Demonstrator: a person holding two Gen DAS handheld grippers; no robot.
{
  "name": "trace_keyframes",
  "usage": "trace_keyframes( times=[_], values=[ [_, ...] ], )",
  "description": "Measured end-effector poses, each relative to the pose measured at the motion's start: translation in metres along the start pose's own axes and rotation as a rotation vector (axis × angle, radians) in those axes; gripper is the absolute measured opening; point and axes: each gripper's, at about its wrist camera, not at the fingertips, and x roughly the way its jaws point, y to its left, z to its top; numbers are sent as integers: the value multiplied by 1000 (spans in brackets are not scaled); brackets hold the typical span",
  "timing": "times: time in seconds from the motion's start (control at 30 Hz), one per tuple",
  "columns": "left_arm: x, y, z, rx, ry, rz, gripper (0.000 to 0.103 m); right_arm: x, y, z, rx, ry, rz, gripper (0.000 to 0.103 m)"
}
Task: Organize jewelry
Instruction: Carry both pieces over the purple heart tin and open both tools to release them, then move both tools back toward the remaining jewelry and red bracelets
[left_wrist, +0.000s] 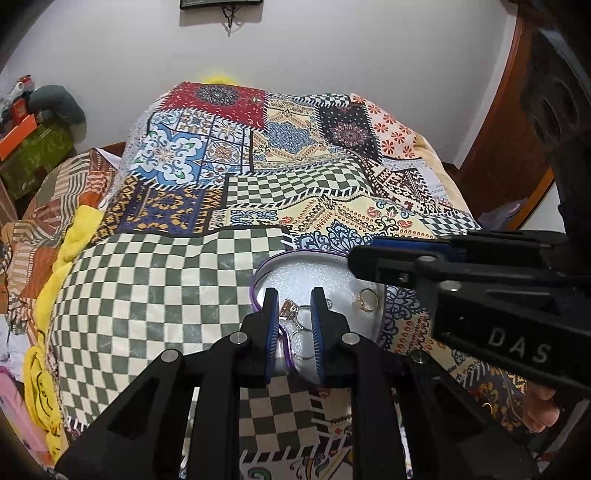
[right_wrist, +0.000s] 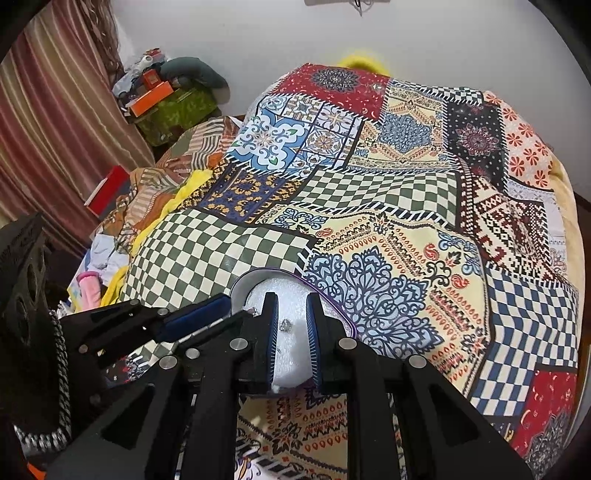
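A round box (left_wrist: 303, 253) with a purple rim and a white foam lining lies on the patchwork bedspread (left_wrist: 177, 295). On the foam lie a gold ring (left_wrist: 365, 300), two silver rings (left_wrist: 302, 314) and a brownish pendant (left_wrist: 288, 308). My left gripper (left_wrist: 294, 295) stands at the near rim, which runs between its narrow jaws. From the right, my right gripper (left_wrist: 352, 258) reaches over the far rim with its fingers together. In the right wrist view the right gripper (right_wrist: 291, 299) hangs over the foam (right_wrist: 291, 354), shut, with a tiny sparkling stud (right_wrist: 286, 325) below it. The left gripper (right_wrist: 227, 301) sits at the box's left rim.
Yellow cloth (left_wrist: 74, 240) and striped bedding lie left of the bedspread. Boxes (right_wrist: 173, 103) are piled at the back left by a curtain (right_wrist: 55, 129). A wooden headboard (left_wrist: 509, 122) curves on the right. A chunky silver chain (right_wrist: 61, 369) hangs at the left edge.
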Motion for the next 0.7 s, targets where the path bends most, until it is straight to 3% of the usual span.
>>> trace_keyframes(
  times=[0.2,0.33,0.4,0.47,0.5,0.7],
  values=[
    [-30,0,-1,-8,-39,20,29,-23,6,-11,-20,-24,-20,14],
    [-52,-2,-5,-5,-53,23,30,-45,11,-22,-31,-45,-30,15],
    [-65,-4,-9,-3,-58,22,32,-55,12,-27,-33,-57,-30,18],
    [-75,-7,-14,0,-65,23,36,-67,14,-34,-35,-78,-30,35],
    [-82,-9,-17,0,-71,23,38,-73,15,-38,-37,-92,-32,38],
    [-111,-18,-34,-5,-84,9,39,-100,20,-60,-55,-134,-59,40]
  ],
)
